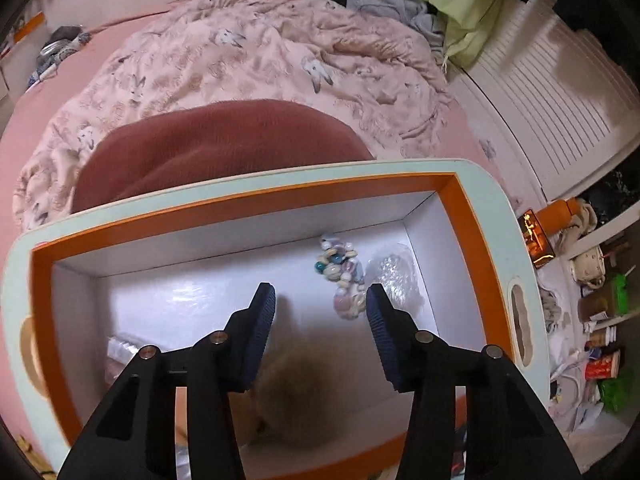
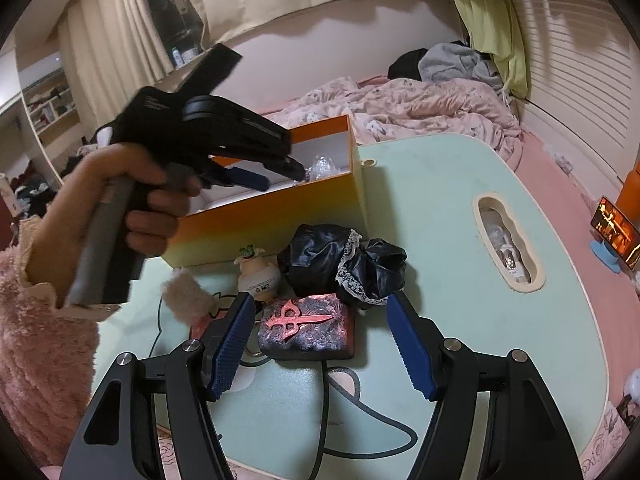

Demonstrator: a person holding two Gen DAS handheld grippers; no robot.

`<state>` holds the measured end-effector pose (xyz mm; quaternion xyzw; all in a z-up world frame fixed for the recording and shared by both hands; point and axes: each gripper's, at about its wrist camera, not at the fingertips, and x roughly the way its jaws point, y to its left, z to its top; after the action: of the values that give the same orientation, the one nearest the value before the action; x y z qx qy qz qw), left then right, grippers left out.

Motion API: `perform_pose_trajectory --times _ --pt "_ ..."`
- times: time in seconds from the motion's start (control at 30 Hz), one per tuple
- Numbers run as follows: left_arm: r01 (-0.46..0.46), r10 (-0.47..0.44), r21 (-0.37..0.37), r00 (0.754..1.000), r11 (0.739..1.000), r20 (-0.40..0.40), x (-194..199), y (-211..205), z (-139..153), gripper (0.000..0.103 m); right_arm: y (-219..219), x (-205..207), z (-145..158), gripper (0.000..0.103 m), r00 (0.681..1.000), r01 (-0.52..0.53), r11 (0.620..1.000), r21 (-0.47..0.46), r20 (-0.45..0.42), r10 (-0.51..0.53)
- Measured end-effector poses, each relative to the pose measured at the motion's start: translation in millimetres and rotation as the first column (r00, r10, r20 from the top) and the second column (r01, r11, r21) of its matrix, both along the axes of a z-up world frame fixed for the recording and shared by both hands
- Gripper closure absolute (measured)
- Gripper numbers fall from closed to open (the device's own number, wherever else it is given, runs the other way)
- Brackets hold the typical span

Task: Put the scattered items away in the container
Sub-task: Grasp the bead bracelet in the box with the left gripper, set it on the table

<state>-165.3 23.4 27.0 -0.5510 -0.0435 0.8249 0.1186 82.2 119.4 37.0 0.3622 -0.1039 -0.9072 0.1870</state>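
Two grippers, both spread and holding nothing: the left gripper (image 1: 320,300) hangs over the box (image 2: 280,216); the right gripper (image 2: 320,316) hovers beside it, above a pouch (image 2: 308,332).

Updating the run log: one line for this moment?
left gripper: open over orange box | right gripper: open above dark wallet | beads boxed

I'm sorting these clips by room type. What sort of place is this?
Most likely a bedroom at home. A rumpled pink quilt lies on a bed, clothes are heaped at its far end, and curtains hang behind. The orange box sits on a low mint-green table.
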Motion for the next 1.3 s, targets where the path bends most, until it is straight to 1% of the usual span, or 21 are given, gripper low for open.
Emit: perform_pose_trajectory --times 0.07,0.13,0.17,0.2,0.27,0.33,0.4,0.47,0.53,0.57,0.6,0.7,0.8,0.87,0.93,1.0,1.1,1.17,1.2,1.3 --pt "0.011 -0.011 -0.024 1.000 1.000 -0.004 -3 5 -2 0.067 1 -2 -1 0.034 1.000 -0.003 1.000 -0.005 0.010 0.003" --pt "0.015 -0.014 -0.044 1.000 0.999 0.022 -7 7 -9 0.077 1 -2 -2 0.034 1.000 -0.001 1.000 -0.009 0.016 0.001" --pt "0.019 -0.018 -0.037 0.999 0.999 0.028 -7 5 -11 0.085 2 -3 -2 0.034 1.000 0.000 1.000 -0.011 0.017 0.000" --pt "0.028 -0.027 -0.027 0.999 0.999 0.028 -8 5 -12 0.088 2 -3 -2 0.034 1.000 0.000 1.000 -0.011 0.017 0.000" --pt "0.045 -0.044 -0.026 0.999 0.999 0.016 -7 7 -12 0.092 2 -3 -2 0.034 1.000 -0.001 1.000 -0.011 0.018 0.001" --pt "0.058 -0.058 -0.036 0.998 0.998 -0.009 -4 7 -10 0.092 3 -3 -2 0.034 1.000 0.000 1.000 -0.010 0.018 0.001" --pt "0.058 -0.059 -0.028 0.997 0.998 -0.044 0 3 -4 0.093 2 -3 -2 0.034 1.000 0.001 1.000 -0.012 0.018 0.000" --pt "0.045 -0.045 -0.003 0.996 0.999 -0.082 6 -6 7 0.093 3 -3 -2 0.034 1.000 0.000 1.000 -0.012 0.018 0.000" --pt "0.041 -0.036 0.039 0.992 0.998 -0.122 17 -18 24 0.094 3 -3 -2 0.034 1.000 0.000 1.000 -0.012 0.018 0.001" --pt "0.039 -0.031 0.055 0.989 0.998 -0.142 23 -22 33 0.096 3 -3 -2 0.034 1.000 -0.001 1.000 -0.012 0.019 0.001" --pt "0.041 -0.028 0.072 0.986 0.997 -0.167 30 -28 42 0.098 3 -3 -2 0.034 1.000 -0.002 1.000 -0.011 0.019 0.003" --pt "0.044 -0.011 0.126 0.968 0.991 -0.250 59 -44 69 0.098 3 -3 -2 0.034 1.000 -0.003 1.000 -0.012 0.020 0.003" --pt "0.089 -0.023 0.191 0.946 0.977 -0.324 96 -56 91 0.098 2 -2 -2 0.034 1.000 -0.002 1.000 -0.009 0.021 0.002" --pt "0.124 -0.038 0.231 0.938 0.965 -0.344 118 -61 96 0.098 3 -2 -2 0.034 1.000 -0.002 1.000 -0.010 0.020 0.003" --pt "0.153 -0.059 0.248 0.935 0.957 -0.350 136 -63 93 0.098 2 -2 -2 0.034 1.000 -0.003 1.000 -0.012 0.022 0.003" --pt "0.156 -0.062 0.261 0.940 0.953 -0.334 148 -65 83 0.098 2 -2 -2 0.034 1.000 -0.003 1.000 -0.011 0.022 0.003" --pt "0.134 -0.047 0.291 0.956 0.947 -0.288 159 -70 55 0.098 2 -3 -2 0.034 1.000 -0.005 1.000 -0.010 0.025 0.005" --pt "0.120 -0.031 0.341 0.967 0.932 -0.253 163 -76 36 0.098 2 -3 -2 0.034 1.000 -0.004 1.000 -0.012 0.025 0.004" --pt "0.116 -0.028 0.354 0.969 0.928 -0.245 166 -77 30 0.098 3 -3 -3 0.034 1.000 -0.002 1.000 -0.013 0.026 0.003" --pt "0.089 -0.006 0.362 0.975 0.928 -0.224 172 -82 17 0.098 2 -3 -3 0.034 1.000 -0.003 1.000 -0.014 0.028 0.003"
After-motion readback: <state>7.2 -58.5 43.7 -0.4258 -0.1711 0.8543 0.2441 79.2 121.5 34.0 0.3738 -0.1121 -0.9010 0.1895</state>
